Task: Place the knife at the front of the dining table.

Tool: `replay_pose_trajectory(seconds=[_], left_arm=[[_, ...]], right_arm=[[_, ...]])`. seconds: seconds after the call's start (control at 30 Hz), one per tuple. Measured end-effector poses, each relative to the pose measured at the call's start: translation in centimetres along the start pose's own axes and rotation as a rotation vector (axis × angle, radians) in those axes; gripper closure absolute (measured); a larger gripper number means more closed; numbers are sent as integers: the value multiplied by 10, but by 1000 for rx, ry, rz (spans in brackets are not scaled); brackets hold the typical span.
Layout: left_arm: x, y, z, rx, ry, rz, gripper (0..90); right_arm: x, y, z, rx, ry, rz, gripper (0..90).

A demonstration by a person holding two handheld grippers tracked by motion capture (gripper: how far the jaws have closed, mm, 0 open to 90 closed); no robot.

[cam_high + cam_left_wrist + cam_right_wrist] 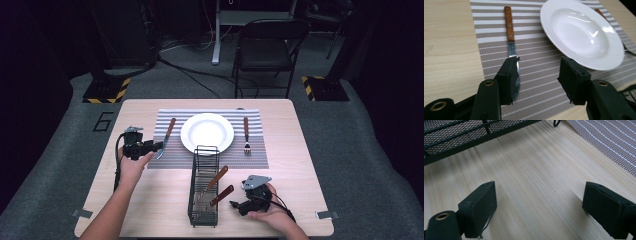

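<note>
Left tongs (539, 80) spread at knife (510, 37) left of plate (581, 32), right tongs (537, 212) spread, empty; blade may skid on the placemat (536, 62).

Knife (510, 27) blade tip hidden behind left tool (537, 80) jaw

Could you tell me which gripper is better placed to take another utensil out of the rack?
Probably the right gripper: it sits open beside the rack, near the two wooden handles sticking out of it. The left gripper is farther off, open at the knife on the mat.
</note>
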State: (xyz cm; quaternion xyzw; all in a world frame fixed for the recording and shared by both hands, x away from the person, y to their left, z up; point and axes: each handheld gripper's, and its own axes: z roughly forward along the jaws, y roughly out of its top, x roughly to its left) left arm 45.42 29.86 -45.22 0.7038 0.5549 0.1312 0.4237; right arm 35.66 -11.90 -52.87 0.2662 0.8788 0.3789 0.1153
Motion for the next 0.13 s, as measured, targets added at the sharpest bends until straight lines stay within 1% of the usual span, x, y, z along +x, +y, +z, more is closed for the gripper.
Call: replay_pose_trajectory(seconds=[0.03, 0.07, 0.1, 0.13], left_arm=[[-3, -8, -7, -3, -5, 28, 446], [-3, -8, -7, -3, -5, 28, 443], [-4, -12, -10, -7, -8, 32, 443], [-2, -16, -13, 5, -9, 60, 436]], right_arm=[[0, 0, 0, 0, 0, -1, 114], [0, 0, 0, 0, 0, -1, 114], [0, 0, 0, 0, 0, 0, 114], [0, 0, 0, 0, 0, 0, 114]])
